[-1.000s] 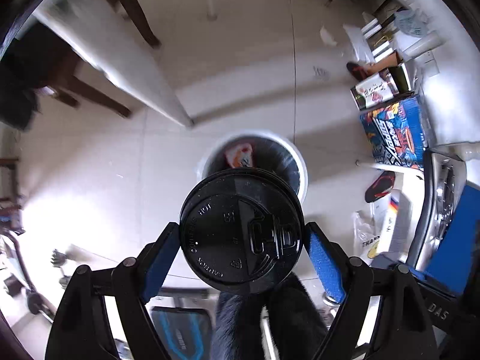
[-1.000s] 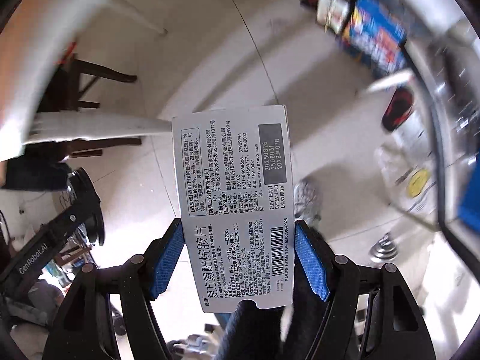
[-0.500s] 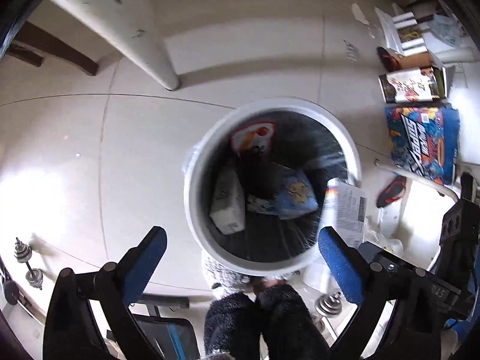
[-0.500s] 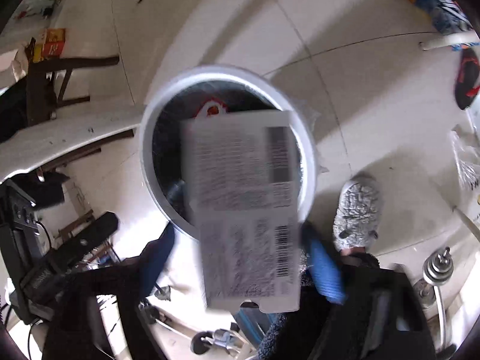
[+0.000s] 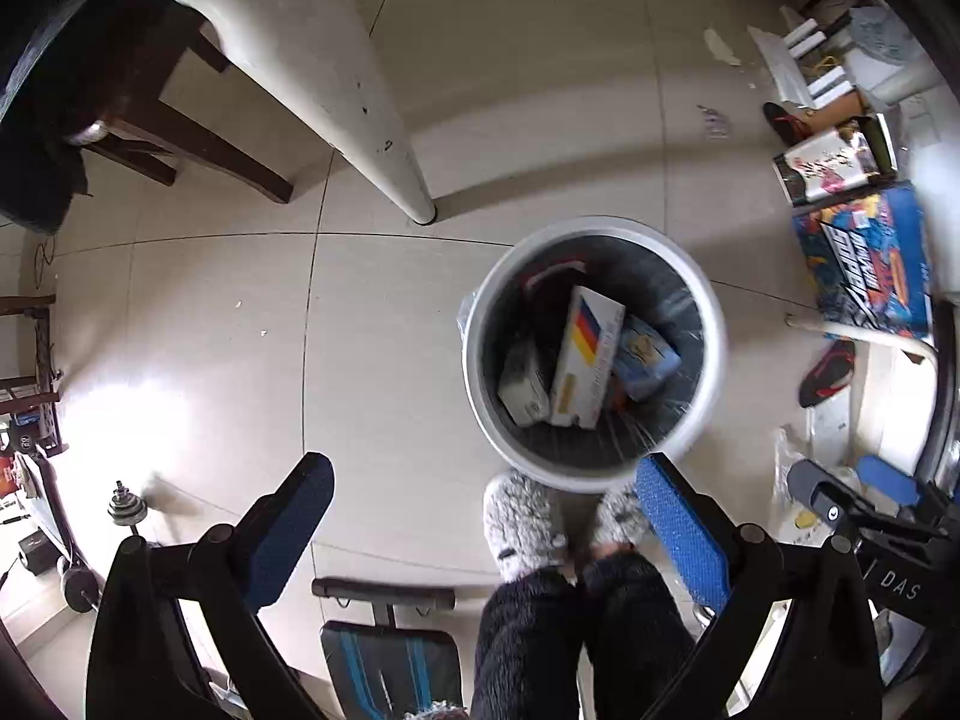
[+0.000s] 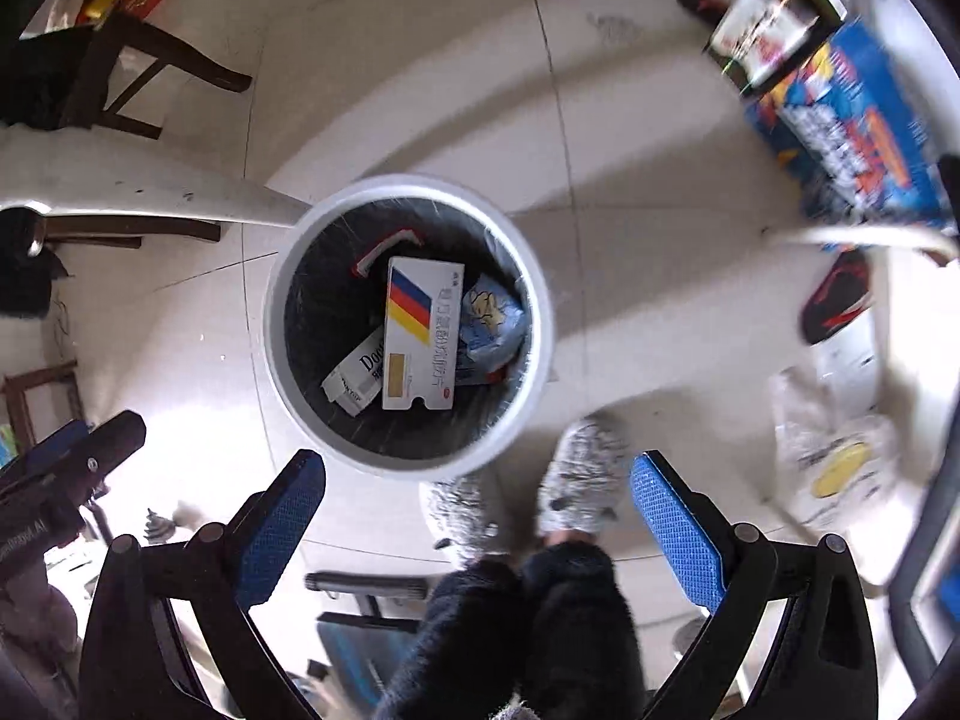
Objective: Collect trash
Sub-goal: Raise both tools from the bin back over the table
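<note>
I am looking straight down through both wrist cameras at a round white trash bin [image 6: 543,324] with a dark liner, standing on the pale tiled floor [image 5: 198,312]. In the right wrist view the bin is sitting just above centre; in the left wrist view [image 5: 717,324] it is sitting right of centre.

I am holding the left gripper [image 5: 492,534] spread wide, its blue pads gripping nothing. The right gripper [image 6: 477,525] is likewise gaping, with nothing between its blue pads.

The trash is lying inside the bin. A white medicine box [image 6: 423,333] with a blue, red and yellow stripe is resting on top, tilted across the middle [image 5: 585,360]. A white carton with dark lettering [image 6: 357,375] is leaning at its lower left, a blue and white wrapper [image 6: 492,321] is lying at its right, and a red and white packet [image 6: 384,249] is peeking out at the upper rim.

Two grey fuzzy slippers [image 6: 576,480] are standing just below the bin. A white table leg [image 5: 336,78] is slanting down from the upper left of the left view, ending near the bin. A blue printed box [image 5: 864,258] is lying at the right edge.
</note>
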{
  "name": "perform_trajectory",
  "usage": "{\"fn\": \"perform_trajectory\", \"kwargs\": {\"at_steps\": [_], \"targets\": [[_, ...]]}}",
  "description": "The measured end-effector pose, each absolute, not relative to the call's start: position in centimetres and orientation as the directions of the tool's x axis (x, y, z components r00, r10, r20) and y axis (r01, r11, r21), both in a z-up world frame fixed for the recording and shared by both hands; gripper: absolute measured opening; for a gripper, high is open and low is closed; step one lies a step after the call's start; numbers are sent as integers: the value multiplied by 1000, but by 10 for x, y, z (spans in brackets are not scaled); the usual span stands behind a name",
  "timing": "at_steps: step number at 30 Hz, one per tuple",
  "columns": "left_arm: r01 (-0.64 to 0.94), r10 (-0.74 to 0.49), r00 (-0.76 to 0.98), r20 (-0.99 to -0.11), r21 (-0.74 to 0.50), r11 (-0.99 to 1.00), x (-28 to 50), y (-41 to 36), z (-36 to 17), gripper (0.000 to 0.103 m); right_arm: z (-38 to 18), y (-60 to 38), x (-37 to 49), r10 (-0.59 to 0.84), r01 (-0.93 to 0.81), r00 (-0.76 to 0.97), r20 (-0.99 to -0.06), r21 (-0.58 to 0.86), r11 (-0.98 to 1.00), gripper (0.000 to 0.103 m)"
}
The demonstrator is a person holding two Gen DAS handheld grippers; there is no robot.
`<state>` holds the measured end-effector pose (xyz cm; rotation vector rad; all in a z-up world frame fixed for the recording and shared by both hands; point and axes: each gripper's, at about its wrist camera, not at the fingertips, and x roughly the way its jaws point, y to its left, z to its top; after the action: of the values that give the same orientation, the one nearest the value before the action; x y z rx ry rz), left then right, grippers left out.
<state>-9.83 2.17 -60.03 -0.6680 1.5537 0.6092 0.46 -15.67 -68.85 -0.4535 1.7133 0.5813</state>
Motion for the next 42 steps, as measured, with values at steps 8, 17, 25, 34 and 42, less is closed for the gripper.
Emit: {"fn": "perform_trajectory", "kwargs": {"at_steps": [8,17,25,34,42], "targets": [[-716,-48,-22,-999,-18,698,-108,-8,-500,103,-572,-177,-1,1,-618,-143,-990,90,781,103],[-685,-15,26,-1000,-29,728,-124,-28,-383,103,-433,-198,-19,48,-615,-102,-994,101,782,103],[-674,23,111,-994,-58,737,-125,-27,-298,103,-313,-201,-33,112,-607,-64,-992,128,784,103],[-675,191,220,-957,-8,738,-63,26,-219,103,-225,-175,13,265,-542,-43,-963,246,804,103],[-644,338,218,-916,125,755,76,109,-200,103,-209,-113,161,297,-482,8,-955,257,838,103]]}}
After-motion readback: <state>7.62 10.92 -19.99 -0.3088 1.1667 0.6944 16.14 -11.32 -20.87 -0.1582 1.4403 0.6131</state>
